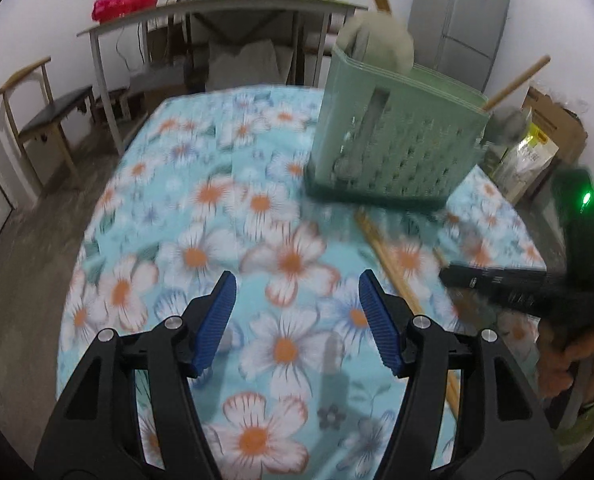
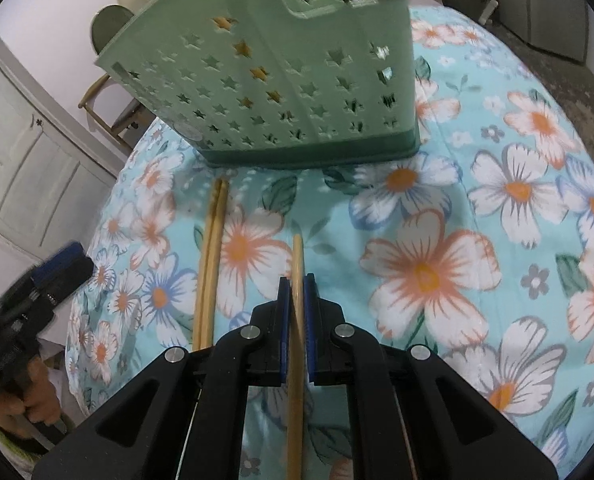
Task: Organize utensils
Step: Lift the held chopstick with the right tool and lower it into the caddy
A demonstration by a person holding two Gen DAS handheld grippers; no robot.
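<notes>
Showing only rightward: chopstick [image 2: 297, 264] in right tool [image 2: 296, 280].

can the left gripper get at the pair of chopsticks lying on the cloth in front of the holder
Probably yes. The left gripper is open and empty above the cloth, and the pair of chopsticks lies bare just to its right. The right gripper, shut on another chopstick, stays beside them.

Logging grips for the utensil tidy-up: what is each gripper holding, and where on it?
Right gripper is shut on a chopstick, just below its far tip. Left gripper is open, holding nothing.
</notes>
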